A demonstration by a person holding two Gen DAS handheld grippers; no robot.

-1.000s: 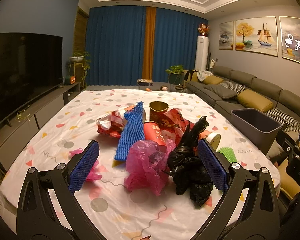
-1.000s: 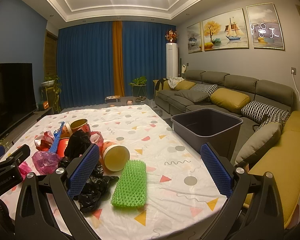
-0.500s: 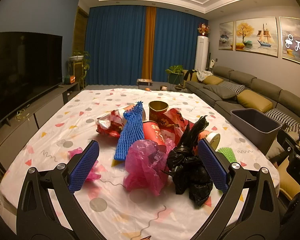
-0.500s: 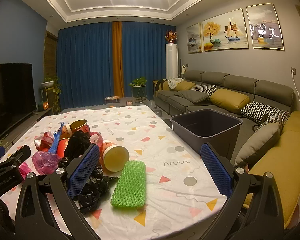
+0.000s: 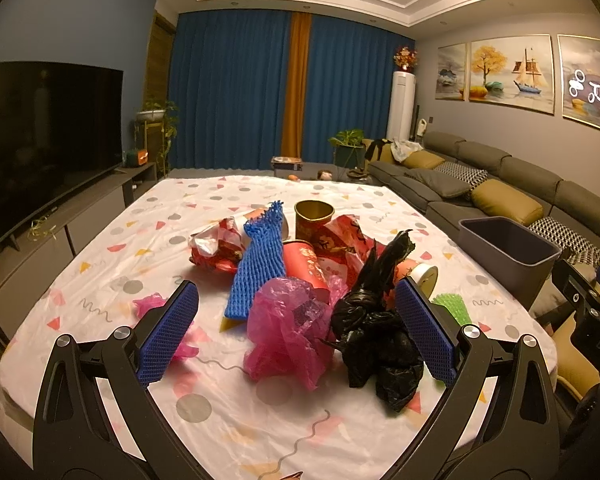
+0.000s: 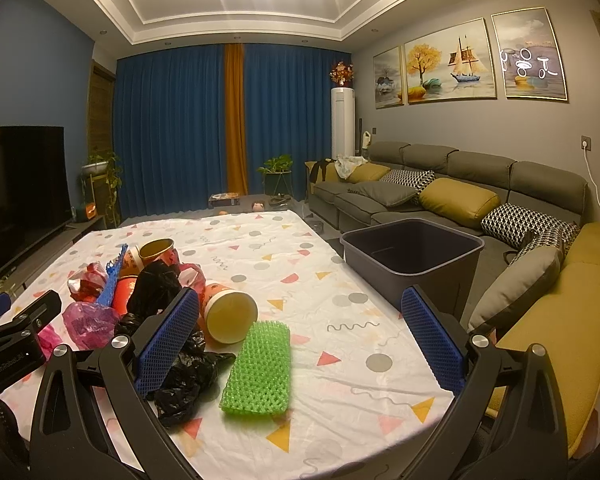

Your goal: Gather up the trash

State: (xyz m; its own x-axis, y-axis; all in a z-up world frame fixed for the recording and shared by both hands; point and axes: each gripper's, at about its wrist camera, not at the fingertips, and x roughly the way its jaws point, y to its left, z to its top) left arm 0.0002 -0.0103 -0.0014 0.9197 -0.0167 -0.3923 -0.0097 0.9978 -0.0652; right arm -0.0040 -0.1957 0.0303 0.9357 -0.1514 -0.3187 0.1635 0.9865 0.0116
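Observation:
A pile of trash lies on the patterned tablecloth (image 5: 204,216): a pink plastic bag (image 5: 288,332), a black plastic bag (image 5: 376,328), a blue foam net (image 5: 258,264), red paper cups (image 5: 306,266), a crumpled red wrapper (image 5: 216,246) and a green foam net (image 6: 260,368). A paper cup (image 6: 228,312) lies on its side beside the green net. My left gripper (image 5: 296,332) is open, low over the table, with the pink and black bags between its fingers' line. My right gripper (image 6: 300,340) is open above the green net. A grey bin (image 6: 412,256) stands at the table's right edge.
A grey sofa (image 6: 460,200) with yellow cushions runs along the right wall behind the bin. A TV (image 5: 40,136) on a low cabinet is at the left. Blue curtains (image 5: 236,92) close the far wall. A small pink scrap (image 5: 152,306) lies left of the pile.

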